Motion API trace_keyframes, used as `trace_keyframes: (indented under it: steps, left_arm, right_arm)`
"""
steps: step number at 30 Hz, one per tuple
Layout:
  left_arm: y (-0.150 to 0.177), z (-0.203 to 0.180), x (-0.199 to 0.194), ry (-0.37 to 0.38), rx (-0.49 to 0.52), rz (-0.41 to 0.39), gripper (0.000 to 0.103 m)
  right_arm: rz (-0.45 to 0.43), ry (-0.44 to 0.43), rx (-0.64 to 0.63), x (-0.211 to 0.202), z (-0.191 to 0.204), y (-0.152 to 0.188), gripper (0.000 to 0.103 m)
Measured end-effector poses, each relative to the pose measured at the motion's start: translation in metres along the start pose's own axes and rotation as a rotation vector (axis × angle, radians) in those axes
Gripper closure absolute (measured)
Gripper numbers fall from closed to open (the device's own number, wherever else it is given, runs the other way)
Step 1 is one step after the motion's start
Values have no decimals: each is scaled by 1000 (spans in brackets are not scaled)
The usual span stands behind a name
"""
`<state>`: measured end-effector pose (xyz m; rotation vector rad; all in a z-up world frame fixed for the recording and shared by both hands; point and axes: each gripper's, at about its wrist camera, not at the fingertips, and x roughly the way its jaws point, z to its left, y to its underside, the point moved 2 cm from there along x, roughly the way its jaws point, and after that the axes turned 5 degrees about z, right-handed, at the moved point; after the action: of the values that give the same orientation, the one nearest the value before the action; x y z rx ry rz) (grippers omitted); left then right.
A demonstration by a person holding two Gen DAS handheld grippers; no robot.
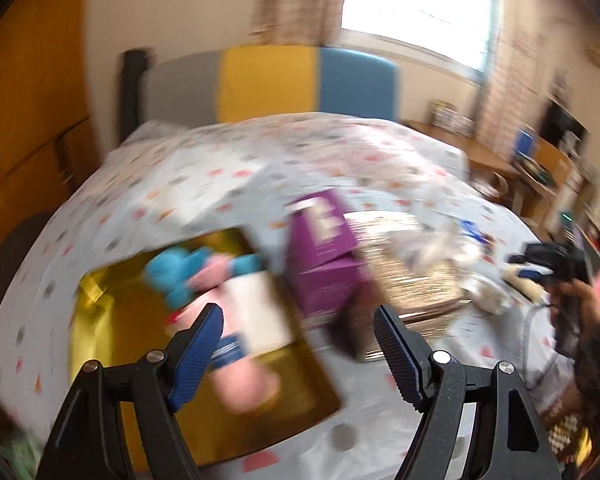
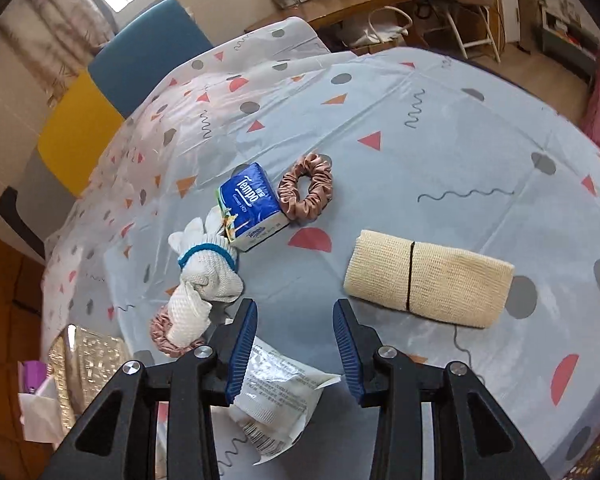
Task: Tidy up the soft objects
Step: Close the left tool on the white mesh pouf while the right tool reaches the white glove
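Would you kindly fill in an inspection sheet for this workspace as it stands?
Surface: patterned sheet over a bed.
Job's things: tissue pack, scrunchie, white glove, cream mesh roll, plastic packet; pink-blue plush in yellow box.
Clutter: purple box, woven basket.
Grippers: left gripper open, empty; right gripper open above the packet.
Cables: nothing seen.
Surroundings: headboard, window, desk.
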<state>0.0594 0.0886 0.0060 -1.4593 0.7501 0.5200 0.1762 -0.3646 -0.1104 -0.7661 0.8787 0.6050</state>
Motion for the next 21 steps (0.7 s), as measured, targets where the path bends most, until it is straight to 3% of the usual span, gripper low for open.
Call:
trace_keyframes:
  steps: [5,9,14,18,21]
  left_arm:
    - [-38,-75,8,102,202,-13,25]
    - [-66,-134,29,158,318,38,25]
    - [-86,-207,78,144,471,141,25]
    - [-85,-252,130,56,597,214,25]
    - [-80,-270,164,27,631,274,25]
  right_arm:
    - [-4,0,54,-1,-9,-2,64]
    - [3,-29,123,-3,-22,-5,64]
    - [-7,-52,170,-8,-30,-6,64]
    - [-13,-91,189,-11,-33,-8,64]
    - [-12,-125,195,-13,-34,-9,63]
